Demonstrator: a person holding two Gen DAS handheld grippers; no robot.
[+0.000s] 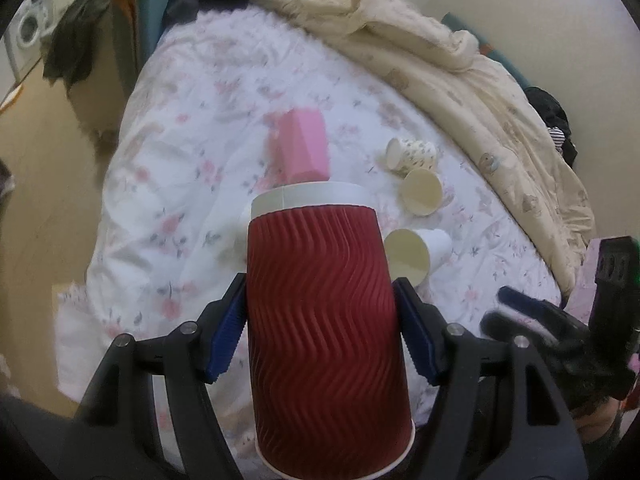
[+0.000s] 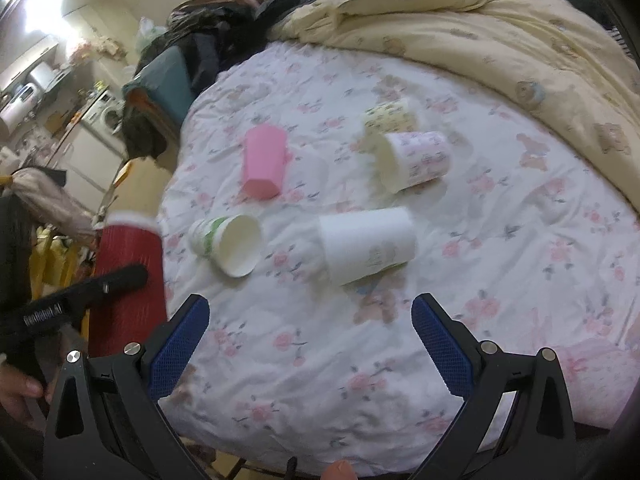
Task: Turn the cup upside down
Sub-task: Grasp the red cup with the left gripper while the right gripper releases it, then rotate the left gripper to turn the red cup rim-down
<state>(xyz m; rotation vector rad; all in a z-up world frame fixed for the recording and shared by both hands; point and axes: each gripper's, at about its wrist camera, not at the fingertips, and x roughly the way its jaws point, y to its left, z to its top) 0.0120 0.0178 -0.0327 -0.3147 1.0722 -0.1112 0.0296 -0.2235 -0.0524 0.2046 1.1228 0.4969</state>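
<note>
My left gripper [image 1: 320, 312] is shut on a red ribbed paper cup [image 1: 320, 320], held in the air above the bed. The cup's white-banded end points away from me and its other end faces the camera. The same red cup [image 2: 128, 288] shows at the left of the right wrist view, clamped by the left gripper's black finger [image 2: 116, 280]. My right gripper [image 2: 310, 316] is open and empty, hovering over the flowered bedsheet [image 2: 360, 380]; it also shows in the left wrist view [image 1: 520, 312].
Several cups lie on the sheet: a pink one [image 2: 264, 164], a green-patterned one [image 2: 228, 244], a plain white one [image 2: 368, 244], two patterned ones [image 2: 416, 160]. A cream duvet [image 2: 480, 20] is bunched at the far side. Clothes pile at the back left [image 2: 208, 40].
</note>
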